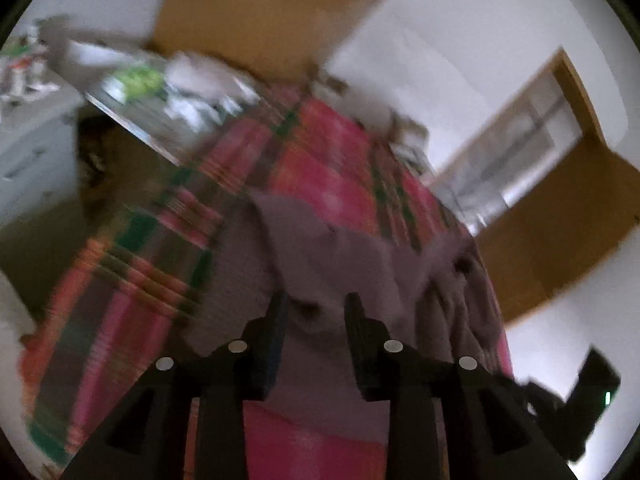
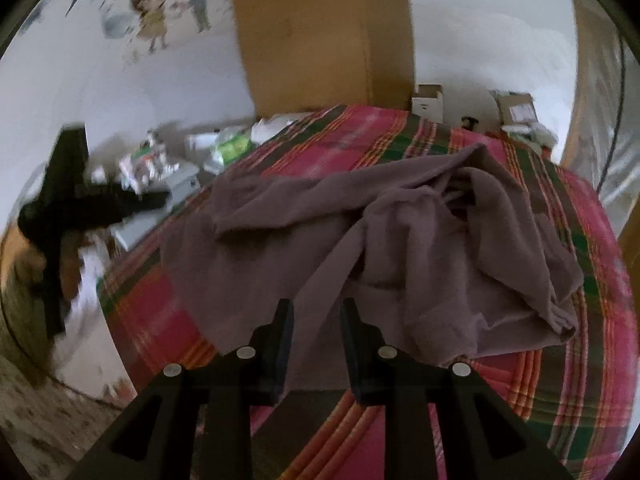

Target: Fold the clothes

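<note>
Left gripper (image 1: 316, 308) is standing with its jaws apart in the left wrist view, nothing between them. It is hovering over the near edge of the cloth (image 1: 320, 240), a mauve garment that is lying crumpled on the bed (image 1: 328, 184). Whether the fingertips (image 1: 280, 312) are touching the fabric cannot be told, since the view is blurring heavily. A plaid cover in pink, green and orange is covering the bed. The cloth is sitting toward the near right part of the cover, bunching into folds on its right side. Clutter (image 1: 192, 88) is lying beyond the far left corner of the bed, too blurred to identify. A door (image 1: 516, 160) is showing at the right. A black device (image 1: 576, 396) is appearing at the lower right edge, just beside the cloth.

Right gripper (image 2: 316, 312) is also standing with its jaws apart in the right wrist view, holding nothing. It is pointing at the near edge of the cloth (image 2: 380, 232). The cloth is lying in the middle of the bed (image 2: 592, 360), spreading flat on the left and piling up in folds on the right. The left gripper (image 2: 68, 208) is showing as a dark blurred shape at the left, off the bed's edge. Boxes (image 2: 428, 100) are standing against the wall beyond the bed. A cartoon sticker (image 2: 172, 8) is showing on the wall at the upper left.
</note>
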`<state>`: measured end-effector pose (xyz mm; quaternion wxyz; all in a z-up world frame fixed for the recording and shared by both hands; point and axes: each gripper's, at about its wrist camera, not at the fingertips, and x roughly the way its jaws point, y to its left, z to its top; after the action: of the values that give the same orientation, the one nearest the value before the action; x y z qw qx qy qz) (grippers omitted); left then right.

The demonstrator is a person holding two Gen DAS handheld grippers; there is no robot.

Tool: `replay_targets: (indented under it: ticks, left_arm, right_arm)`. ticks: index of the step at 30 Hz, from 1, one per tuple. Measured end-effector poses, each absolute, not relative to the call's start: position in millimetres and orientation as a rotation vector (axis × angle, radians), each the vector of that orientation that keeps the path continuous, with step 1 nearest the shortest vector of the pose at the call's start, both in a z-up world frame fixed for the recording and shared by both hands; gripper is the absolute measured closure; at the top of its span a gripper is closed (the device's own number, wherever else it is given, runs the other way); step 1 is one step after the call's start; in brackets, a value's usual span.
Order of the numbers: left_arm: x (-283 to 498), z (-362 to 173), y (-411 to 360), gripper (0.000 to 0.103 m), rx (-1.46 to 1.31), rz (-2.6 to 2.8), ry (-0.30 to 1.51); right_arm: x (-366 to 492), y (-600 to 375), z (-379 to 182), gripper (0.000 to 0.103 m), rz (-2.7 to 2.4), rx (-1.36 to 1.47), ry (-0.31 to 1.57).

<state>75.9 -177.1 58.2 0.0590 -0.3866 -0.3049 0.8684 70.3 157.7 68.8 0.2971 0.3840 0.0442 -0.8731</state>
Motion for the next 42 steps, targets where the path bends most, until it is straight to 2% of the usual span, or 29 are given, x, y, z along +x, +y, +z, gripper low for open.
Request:
replay_targets:
  ticks: [3, 7, 10, 14, 21, 22, 23, 25, 28, 42]
  left_arm:
    - [57, 38, -166, 0.073, -1.275, 2.436, -1.021]
    - [48, 22, -169, 0.073, -1.272, 2.327, -1.183]
    - [48, 11, -171, 0.073, -1.285, 2.256, -1.285]
    - [43, -1, -167, 0.073, -1.307, 2.185, -1.358]
    - [23, -12, -170, 0.073, -1.289, 2.125, -1.504]
    - [20, -11, -171, 0.073, -1.279, 2.121, -1.52]
    - [18, -10, -172, 0.073, -1.268, 2.125, -1.521]
    - [14, -7, -175, 0.073, -1.253, 2.142, -1.521]
    - [5, -3, -179, 0.073, -1.238, 2.176, -1.512]
    - [-49, 46, -224, 0.073, -1.004, 2.497, -1.458]
  right_arm:
    - [52, 161, 73, 0.078, -2.306, 1.019, 0.018]
    - [15, 150, 75, 0.068, -2.243, 1.046, -0.113]
    - [-14, 137, 65, 0.066, -2.186, 1.119, -0.199]
    - [-46, 120, 43, 0.059, -2.088, 1.221, -0.312]
    - [-81, 100, 31, 0.06, -2.089, 1.266, -0.35]
    - [-85, 97, 29, 0.064, -2.092, 1.269, -0.357]
    - [-90, 95, 28, 0.076, -2.096, 1.272, -0.364]
    - [-98, 91, 26, 0.091, -2.102, 1.278, -0.377]
    - [-109, 84, 29, 0.099, -2.116, 1.262, -0.376]
    - [-180, 38, 70, 0.103, -2.29, 1.079, -0.181]
